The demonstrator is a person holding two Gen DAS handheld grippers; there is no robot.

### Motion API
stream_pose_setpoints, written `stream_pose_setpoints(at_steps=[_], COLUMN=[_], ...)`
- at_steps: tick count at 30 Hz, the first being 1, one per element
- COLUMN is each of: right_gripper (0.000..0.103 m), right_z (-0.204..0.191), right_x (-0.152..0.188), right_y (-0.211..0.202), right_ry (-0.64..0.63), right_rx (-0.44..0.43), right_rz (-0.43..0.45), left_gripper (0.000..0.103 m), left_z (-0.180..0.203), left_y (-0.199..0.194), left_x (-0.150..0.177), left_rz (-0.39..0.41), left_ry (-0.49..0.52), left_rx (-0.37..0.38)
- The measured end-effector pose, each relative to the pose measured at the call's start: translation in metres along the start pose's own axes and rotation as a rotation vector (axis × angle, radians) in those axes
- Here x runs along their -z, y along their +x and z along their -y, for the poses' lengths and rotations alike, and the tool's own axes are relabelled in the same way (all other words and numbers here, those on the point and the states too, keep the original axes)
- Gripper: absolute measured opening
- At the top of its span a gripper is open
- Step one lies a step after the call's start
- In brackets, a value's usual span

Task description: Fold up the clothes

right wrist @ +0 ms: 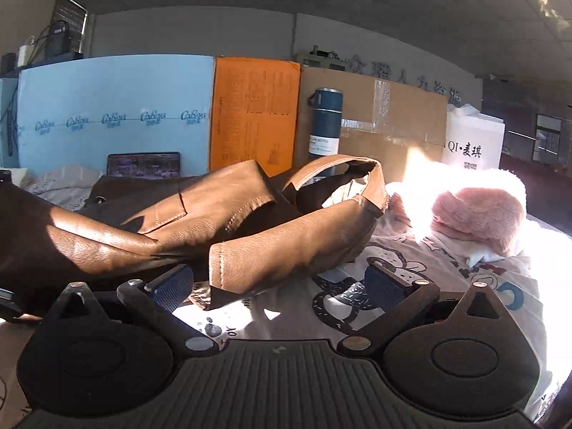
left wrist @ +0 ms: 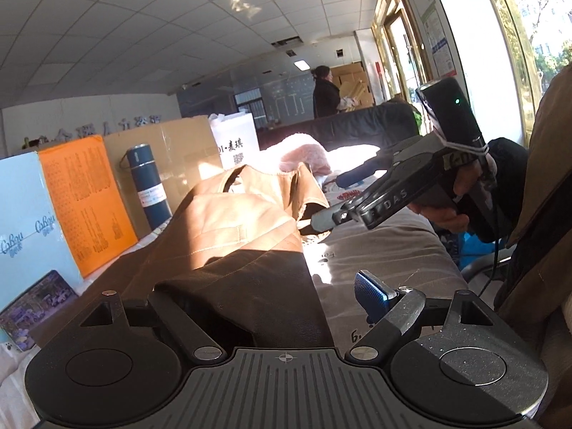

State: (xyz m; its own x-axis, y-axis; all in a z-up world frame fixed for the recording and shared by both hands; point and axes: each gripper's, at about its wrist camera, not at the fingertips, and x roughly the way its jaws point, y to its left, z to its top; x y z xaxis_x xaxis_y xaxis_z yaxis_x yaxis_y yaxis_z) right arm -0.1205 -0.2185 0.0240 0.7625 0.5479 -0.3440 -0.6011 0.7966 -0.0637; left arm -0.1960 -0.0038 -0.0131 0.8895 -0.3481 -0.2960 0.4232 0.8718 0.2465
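Left gripper [left wrist: 271, 300] fingers wide, nothing pinched; the dark end of the brown leather jacket [left wrist: 228, 236] lies between them. Right gripper [right wrist: 279, 282] fingers also spread, not holding, the sleeve cuff [right wrist: 228, 271] just ahead between the pads. Jacket lies on the printed sheet [right wrist: 429, 286], long axis running away from the left gripper toward the collar [right wrist: 343, 171]. My read: right is nearer the sleeve, left nearer the hem.

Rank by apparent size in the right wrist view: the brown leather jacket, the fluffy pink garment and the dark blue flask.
1. Brown leather jacket, though nearness inflates it.
2. Fluffy pink garment.
3. Dark blue flask, standing farther back.
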Motion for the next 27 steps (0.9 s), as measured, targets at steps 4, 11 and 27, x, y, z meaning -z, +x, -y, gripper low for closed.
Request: stream_pose_setpoints(at_steps=[4,11,27], right_gripper=[0.093,0.033,0.009], right_z=[0.017,0.040,0.172], right_x=[0.001,-0.001,0.008], right_y=[0.013,0.014,-0.008], right_ry=[0.123,0.266,0.724], right_rx=[0.009,-0.001,0.138], right_rz=[-0.044,-0.033,0.091], left_gripper=[0.086,0.028,0.007], left_z=[-0.005,-0.011,0.037], left_y=[-0.001,-0.002,-0.078], left_x=[-0.001,-0.001,-0.031], left_rz=[0.017,0.015,0.181], left_ry=[-0.026,-0.028,-0.064], left_rx=[-0.058,-0.170,-0.023])
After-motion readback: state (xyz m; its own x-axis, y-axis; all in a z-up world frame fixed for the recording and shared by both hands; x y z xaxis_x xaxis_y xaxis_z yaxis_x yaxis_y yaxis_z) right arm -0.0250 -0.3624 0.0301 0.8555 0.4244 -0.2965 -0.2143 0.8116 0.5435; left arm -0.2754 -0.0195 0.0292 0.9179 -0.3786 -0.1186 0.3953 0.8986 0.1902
